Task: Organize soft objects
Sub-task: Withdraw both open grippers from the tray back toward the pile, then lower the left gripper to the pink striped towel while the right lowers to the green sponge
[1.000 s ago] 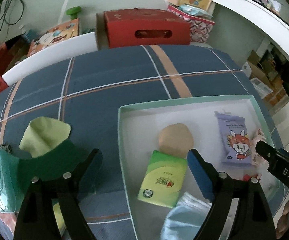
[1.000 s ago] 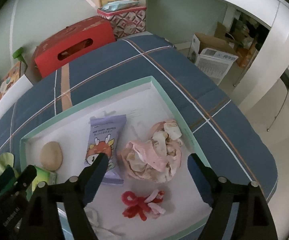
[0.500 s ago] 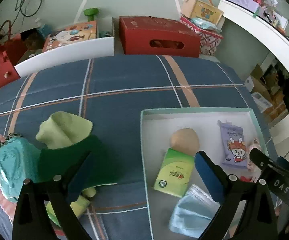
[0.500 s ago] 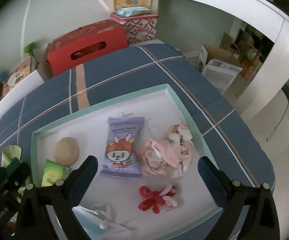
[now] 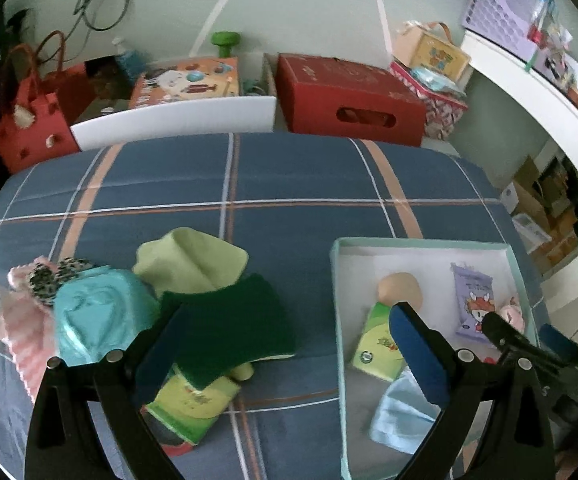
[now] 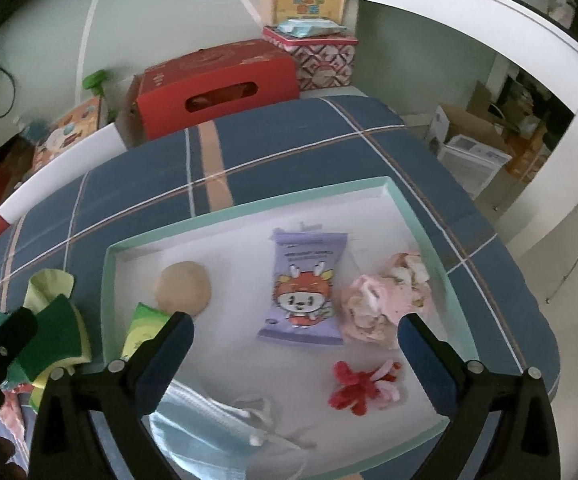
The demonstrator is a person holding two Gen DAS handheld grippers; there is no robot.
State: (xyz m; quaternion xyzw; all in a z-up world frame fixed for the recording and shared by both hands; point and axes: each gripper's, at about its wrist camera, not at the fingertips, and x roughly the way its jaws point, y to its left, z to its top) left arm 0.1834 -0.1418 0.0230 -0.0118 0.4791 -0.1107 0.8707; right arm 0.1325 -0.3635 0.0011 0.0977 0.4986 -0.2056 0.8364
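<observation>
Currently, on the blue plaid cloth (image 5: 289, 168) a loose pile is seen at far left: a pink knitted item with a leopard-print patch (image 5: 29, 320), a teal moulded soft piece (image 5: 97, 316) just beside it, a pale green folded cloth (image 5: 193, 260) behind, and a dark green felt sheet (image 5: 233, 332) laid over a green printed tissue packet (image 5: 189, 408). The left gripper (image 5: 285, 350) is held wide and empty above the pile's right edge, nothing touched. Further right, a shallow white tray with a mint-green rim (image 6: 249, 210) is placed on the cloth. Inside it, left to right: a second green tissue packet (image 6: 143, 330), a tan round puff (image 6: 183, 288) just behind it, a light blue face mask (image 6: 205, 432) at the near edge, a purple snack pouch with a cartoon dragon (image 6: 303, 286), a red-and-pink hair tie (image 6: 363, 386), and a crumpled pink patterned fabric (image 6: 385, 304) against the right wall. The right gripper (image 6: 295, 344) is held above the tray's near side, jaws spread wide, nothing gripped.
</observation>
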